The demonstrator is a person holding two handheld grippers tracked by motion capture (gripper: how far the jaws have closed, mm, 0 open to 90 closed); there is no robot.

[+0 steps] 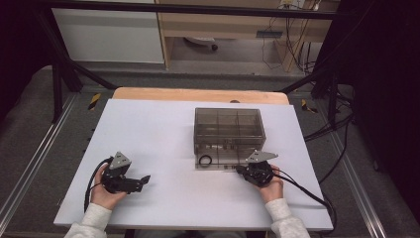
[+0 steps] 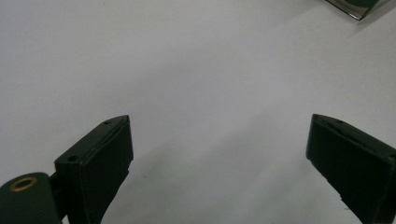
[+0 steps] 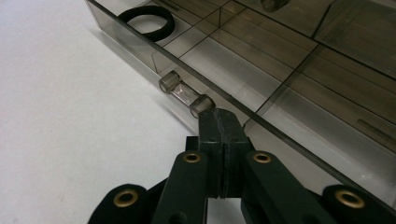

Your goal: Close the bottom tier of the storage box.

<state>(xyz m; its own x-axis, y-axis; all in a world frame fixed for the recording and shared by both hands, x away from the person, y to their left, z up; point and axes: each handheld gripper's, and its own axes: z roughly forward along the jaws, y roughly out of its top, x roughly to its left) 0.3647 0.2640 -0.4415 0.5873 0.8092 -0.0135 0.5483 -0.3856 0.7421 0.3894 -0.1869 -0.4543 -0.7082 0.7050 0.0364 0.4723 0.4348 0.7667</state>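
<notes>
Organiser box [image 1: 229, 124]: smoked clear plastic, w/ dividers, stands on white table [image 1: 163, 148] right of centre; the compartments under its top look bare.
Drawer [image 3: 261, 88]: bottom drawer, pulled out toward the person, split into compartments by thin walls.
Drawer contents: black ring [image 3: 146, 21] lying flat in the end compartment, at left in the high view; a small indistinct item in a far compartment in the right gripper view, can't ID. Other compartments near the front look bare.
Drawer handle [image 3: 186, 94]: clear bar on two stubs, on drawer front wall.
Right gripper [image 3: 219, 116]: jaws closed together, pads meeting, nothing betw. them. Tips sit right at one end of the handle, just beside/touching it; can't tell which. Handle is not betw. the pads.
Right hand [image 1: 271, 186]: at table's near right, wrist low, gripper pointed up-left at drawer front; cable trails off right.
Left gripper [image 1: 143, 179]: jaws wide apart, nothing betw. them, bare table beneath. Well apart from box; only a box corner [image 2: 357, 7] in its view's top right.
Left hand [image 1: 106, 191]: near left of table, gripper lying about level, pointing right.
</notes>
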